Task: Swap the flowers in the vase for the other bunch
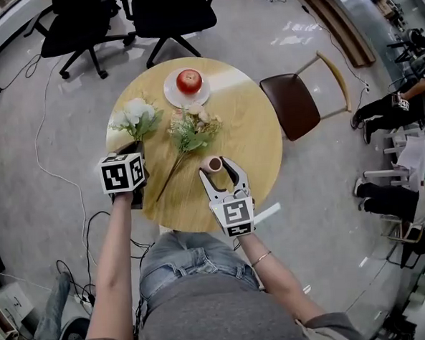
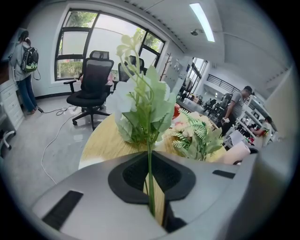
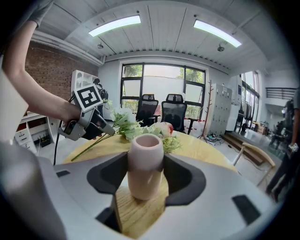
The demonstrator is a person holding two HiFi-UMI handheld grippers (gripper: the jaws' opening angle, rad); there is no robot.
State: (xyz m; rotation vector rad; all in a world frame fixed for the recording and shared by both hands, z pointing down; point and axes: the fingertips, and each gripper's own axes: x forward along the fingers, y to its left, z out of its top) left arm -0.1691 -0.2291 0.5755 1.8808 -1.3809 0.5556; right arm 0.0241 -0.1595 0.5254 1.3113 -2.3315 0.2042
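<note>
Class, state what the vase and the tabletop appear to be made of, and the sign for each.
Vase: probably matte ceramic; smooth, pale pink, no gloss. Tabletop: wood or wood-look laminate; light grain lines show.

Two bunches of flowers: one white bunch at nine o'clock of the single round desk, and one pink bunch near its centre. One vase stands at six o'clock. One plate with one apple sits at twelve. Two tools: the left tool and the right tool. Two black office chairs stand beyond twelve o'clock, and one brown chair at three.
</note>
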